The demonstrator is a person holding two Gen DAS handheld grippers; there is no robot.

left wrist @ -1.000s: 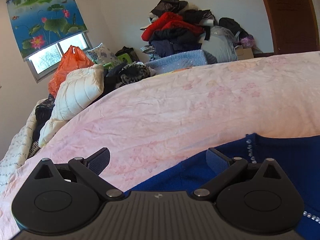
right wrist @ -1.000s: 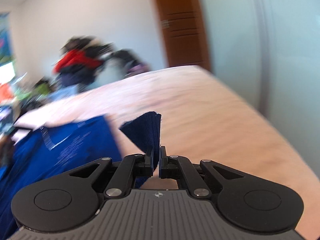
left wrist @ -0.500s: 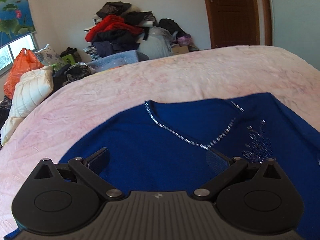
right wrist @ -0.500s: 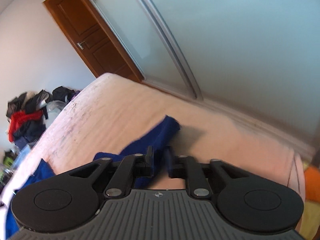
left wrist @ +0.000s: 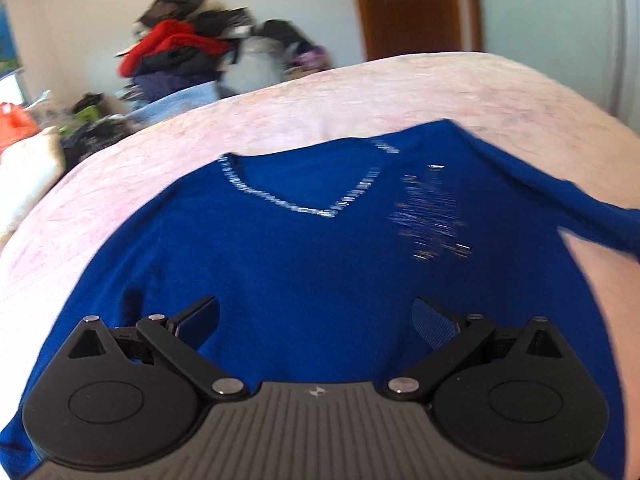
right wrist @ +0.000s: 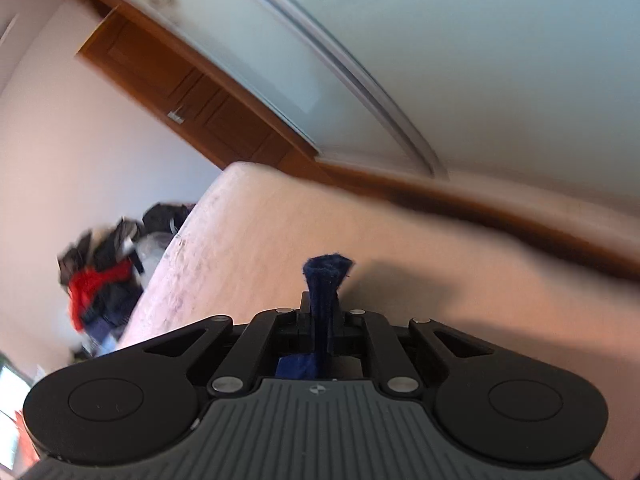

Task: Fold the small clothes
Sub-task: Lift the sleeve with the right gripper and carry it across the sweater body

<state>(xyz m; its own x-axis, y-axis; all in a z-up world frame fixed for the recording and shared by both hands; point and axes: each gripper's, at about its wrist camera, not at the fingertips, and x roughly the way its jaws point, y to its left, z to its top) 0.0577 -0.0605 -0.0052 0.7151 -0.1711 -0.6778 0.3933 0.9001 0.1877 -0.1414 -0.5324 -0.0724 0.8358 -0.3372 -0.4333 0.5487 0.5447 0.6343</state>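
Pink bedding (left wrist: 168, 184) carried a blue top (left wrist: 304, 264) spread flat, neckline toward a clothes pile (left wrist: 180, 56) by the door (left wrist: 412, 8). The left gripper (left wrist: 316, 316) hung over the top, jaws wide apart and empty. The right gripper (right wrist: 323, 316) had its jaws pinched tight on the top's sleeve end (right wrist: 326, 276).

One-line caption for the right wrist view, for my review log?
Right gripper shut on a bunched end of the blue sweater, held above the pink bedspread.
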